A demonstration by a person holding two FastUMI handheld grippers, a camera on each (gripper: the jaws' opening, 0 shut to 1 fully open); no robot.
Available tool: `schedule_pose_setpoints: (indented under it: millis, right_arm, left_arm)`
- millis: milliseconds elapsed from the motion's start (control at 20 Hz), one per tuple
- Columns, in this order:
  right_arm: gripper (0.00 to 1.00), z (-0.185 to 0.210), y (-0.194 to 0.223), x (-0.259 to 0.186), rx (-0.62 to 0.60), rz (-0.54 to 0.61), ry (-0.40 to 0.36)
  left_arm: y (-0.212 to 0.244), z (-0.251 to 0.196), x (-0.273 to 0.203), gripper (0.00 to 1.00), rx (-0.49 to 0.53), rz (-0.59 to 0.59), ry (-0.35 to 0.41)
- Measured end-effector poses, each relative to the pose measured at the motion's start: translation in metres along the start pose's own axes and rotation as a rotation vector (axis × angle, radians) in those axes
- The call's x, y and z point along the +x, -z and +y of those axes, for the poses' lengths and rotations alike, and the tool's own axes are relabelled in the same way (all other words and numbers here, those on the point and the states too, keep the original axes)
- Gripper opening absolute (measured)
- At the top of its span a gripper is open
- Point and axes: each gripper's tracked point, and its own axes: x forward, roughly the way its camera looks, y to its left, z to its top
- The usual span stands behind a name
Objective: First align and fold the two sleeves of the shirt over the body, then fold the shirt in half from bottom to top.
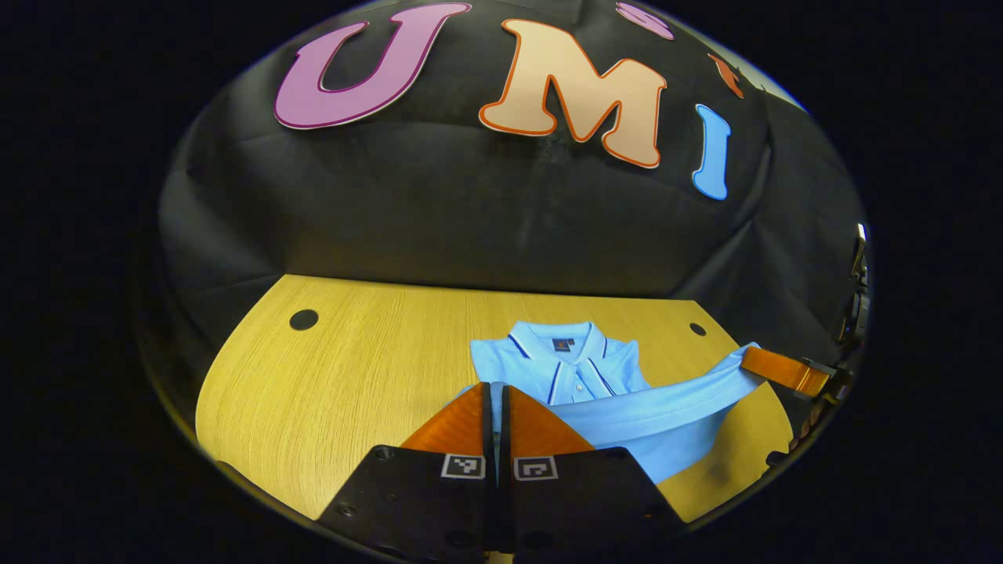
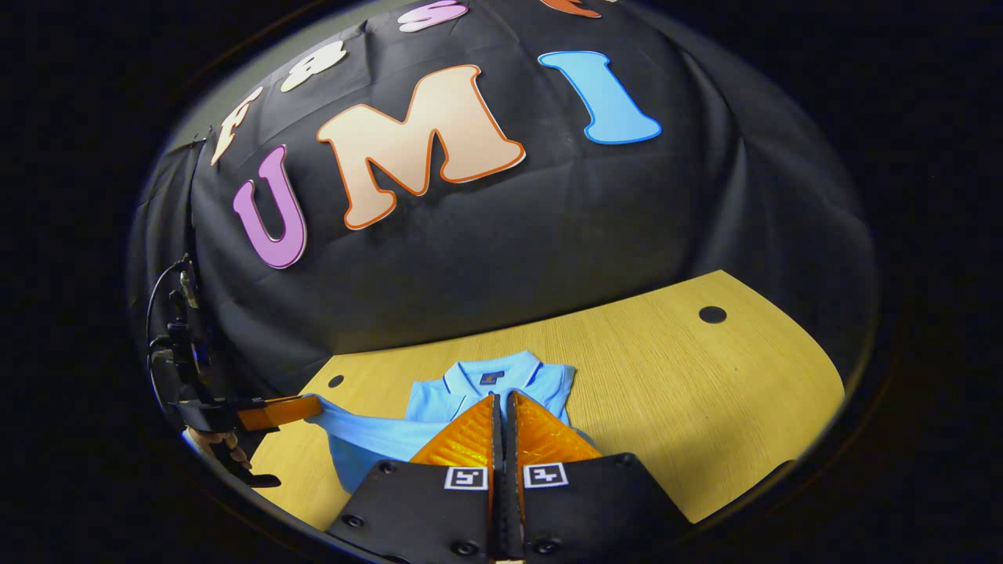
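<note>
A light blue polo shirt [image 1: 584, 368] with a dark-striped collar lies on the wooden table [image 1: 353, 376], collar toward the back wall. Its lower edge [image 1: 658, 403] is lifted off the table as a taut band between both grippers. My left gripper [image 1: 495, 385] is shut on one end of that edge, and it also appears at the left of the right gripper view [image 2: 313, 405]. My right gripper [image 2: 501, 395] is shut on the other end, pinching the cloth corner at the right of the left gripper view [image 1: 748, 359]. The collar [image 2: 490, 372] is just beyond its fingertips.
The table [image 2: 689, 392] has round dark holes [image 1: 304, 319] [image 1: 697, 329] [image 2: 712, 314] near its back corners. Black cloth hangs close behind the table. A hand [image 2: 223, 448] holds the left gripper. Bare wood lies left of the shirt in the left gripper view.
</note>
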Motion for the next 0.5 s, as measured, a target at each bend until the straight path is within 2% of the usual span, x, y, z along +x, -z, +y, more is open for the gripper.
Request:
schedule_pose_setpoints:
  millis: [250, 500]
  right_arm:
    - [0.03, -0.024, -0.006, 0.075, 0.034, 0.005, 0.058]
    - [0.02, -0.041, 0.024, 0.122, 0.068, 0.035, 0.116]
  left_arm:
    - [-0.011, 0.012, 0.067, 0.0, -0.016, -0.01, 0.007]
    - [-0.004, 0.014, 0.131, 0.0, 0.032, 0.0, 0.026]
